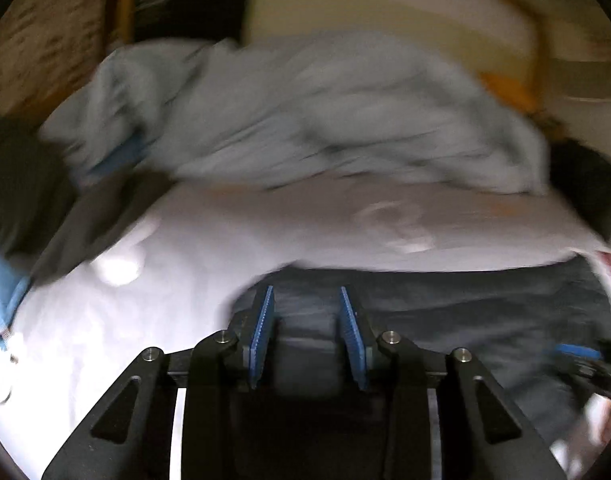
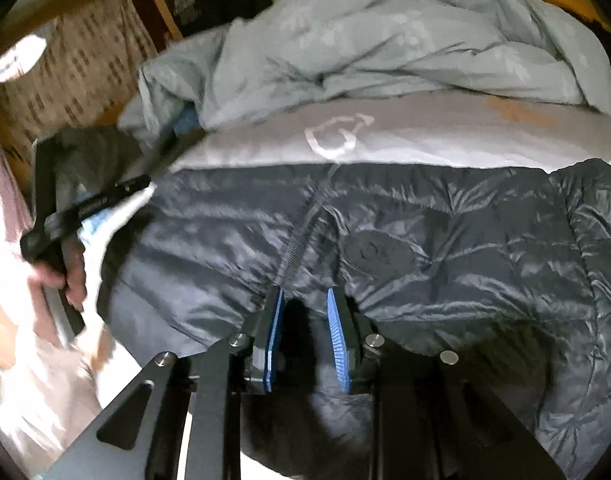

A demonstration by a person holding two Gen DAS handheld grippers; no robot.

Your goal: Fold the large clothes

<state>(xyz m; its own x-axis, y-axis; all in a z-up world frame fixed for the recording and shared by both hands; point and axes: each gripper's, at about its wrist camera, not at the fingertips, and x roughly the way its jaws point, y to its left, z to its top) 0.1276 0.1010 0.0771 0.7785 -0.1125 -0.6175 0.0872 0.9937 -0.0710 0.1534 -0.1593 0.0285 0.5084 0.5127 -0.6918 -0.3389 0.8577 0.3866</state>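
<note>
Both cameras sit on the grippers and look forward and downward along the fingers, close over a bed. The left wrist view, blurred, has the dark jacket [image 1: 465, 320] across its lower right, the white sheet [image 1: 145, 320] at lower left and the pale blue duvet [image 1: 305, 112] across the middle. The right wrist view sits nearer the jacket [image 2: 425, 240], which fills its centre, with the duvet [image 2: 385, 40] along the top. Both views share jacket, duvet and bed.

Both views were dim and motion-blurred, edges bowed and blackened; glare bleached the sheet [image 1: 105, 320] left of the dark jacket [image 2: 425, 248].
</note>
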